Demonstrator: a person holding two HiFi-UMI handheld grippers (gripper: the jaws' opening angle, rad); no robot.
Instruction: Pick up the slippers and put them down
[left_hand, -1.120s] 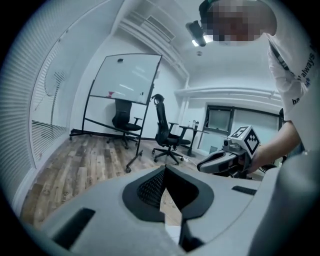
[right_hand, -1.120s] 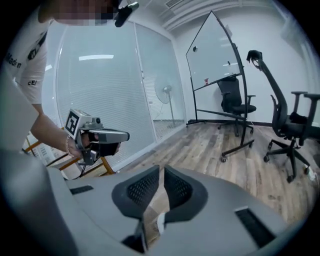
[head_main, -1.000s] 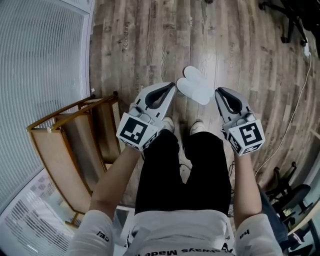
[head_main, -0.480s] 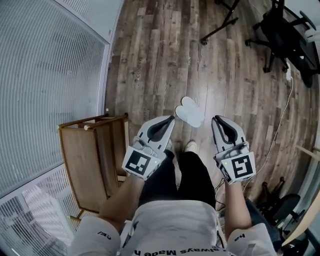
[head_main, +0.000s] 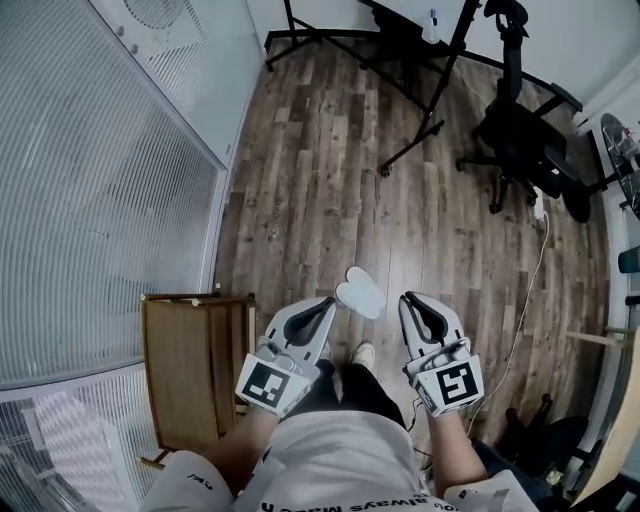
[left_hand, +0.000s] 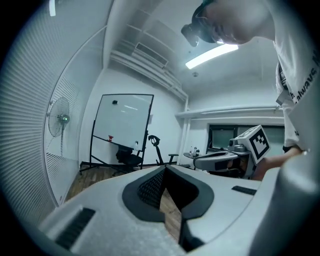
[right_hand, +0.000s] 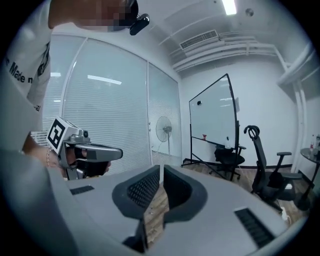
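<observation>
A pair of white slippers (head_main: 358, 292) lies on the wood floor, one partly over the other, just ahead of the person's feet. Both grippers hang high above them and point out across the room. In the head view the slippers show between the tips of my left gripper (head_main: 328, 301) and my right gripper (head_main: 408, 298). Neither gripper touches them. The left gripper (left_hand: 165, 168) has its jaws shut with nothing between them. My right gripper (right_hand: 161, 167) is shut and empty too. The slippers show in neither gripper view.
A low wooden rack (head_main: 190, 360) stands by the glass wall with blinds (head_main: 110, 200) on the left. Ahead stand a whiteboard stand's legs (head_main: 420, 120) and a black office chair (head_main: 520, 140). A white cable (head_main: 528, 290) trails along the floor at the right.
Both grippers and the head view have risen together. The floor and the slippers look smaller and farther away, and the slippers stay where they lay.
</observation>
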